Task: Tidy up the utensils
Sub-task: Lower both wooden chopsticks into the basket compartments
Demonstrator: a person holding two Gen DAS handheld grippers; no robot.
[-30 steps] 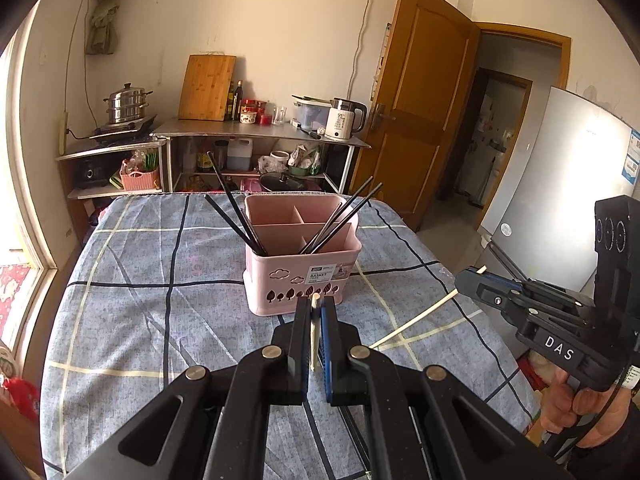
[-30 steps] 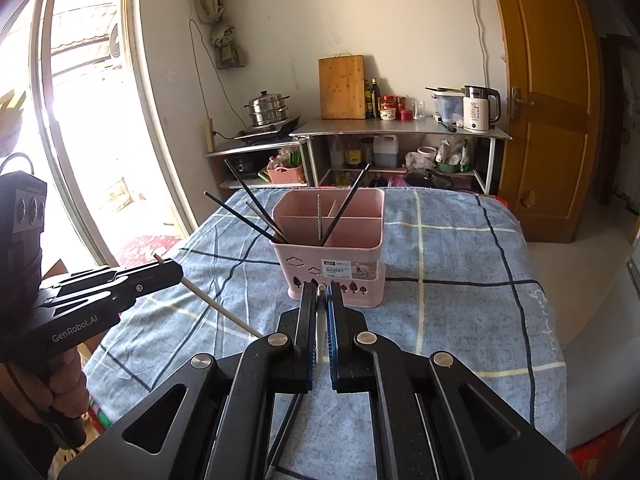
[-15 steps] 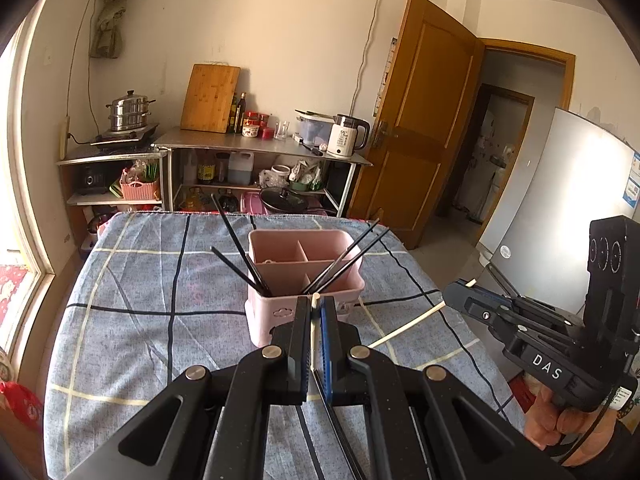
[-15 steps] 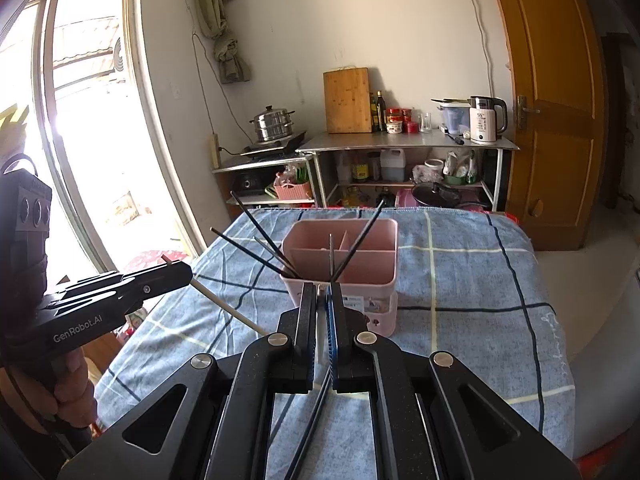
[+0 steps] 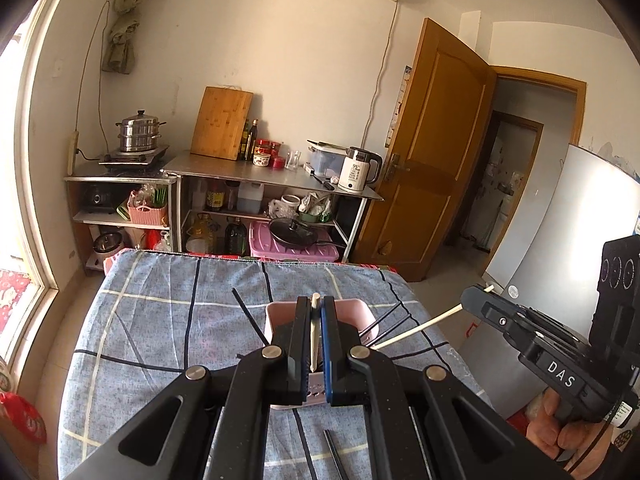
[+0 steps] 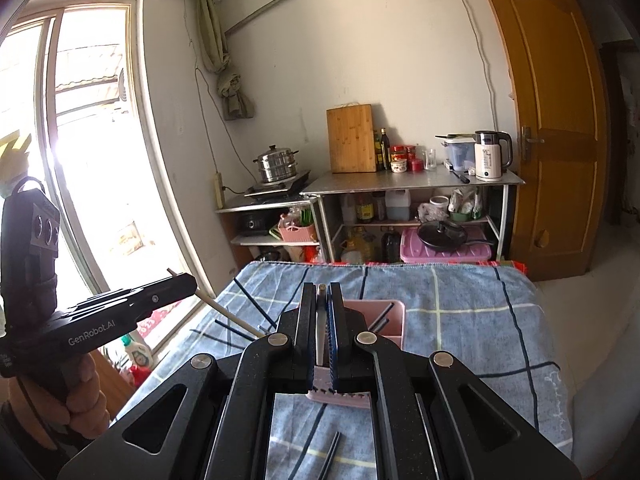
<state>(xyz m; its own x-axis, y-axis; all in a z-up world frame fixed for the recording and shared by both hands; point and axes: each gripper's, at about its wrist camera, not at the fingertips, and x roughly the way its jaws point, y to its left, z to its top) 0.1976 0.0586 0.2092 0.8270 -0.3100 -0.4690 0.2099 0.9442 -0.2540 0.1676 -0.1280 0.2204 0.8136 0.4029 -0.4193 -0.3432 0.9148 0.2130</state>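
A lived-in home kitchen. A steamer pot (image 5: 137, 131) sits on a hob, with a cutting board (image 5: 221, 123), kettle (image 5: 357, 169) and oil bottles on steel shelves (image 5: 272, 168). A fridge (image 5: 568, 224) stands by the wooden door (image 5: 436, 148).

We see a table covered in a blue checked cloth (image 5: 160, 320) with dark and pale lines. On it stands a pink plastic compartment basket (image 6: 394, 322) holding black chopsticks (image 5: 248, 316); nearer us lie loose black chopsticks (image 6: 330, 454).
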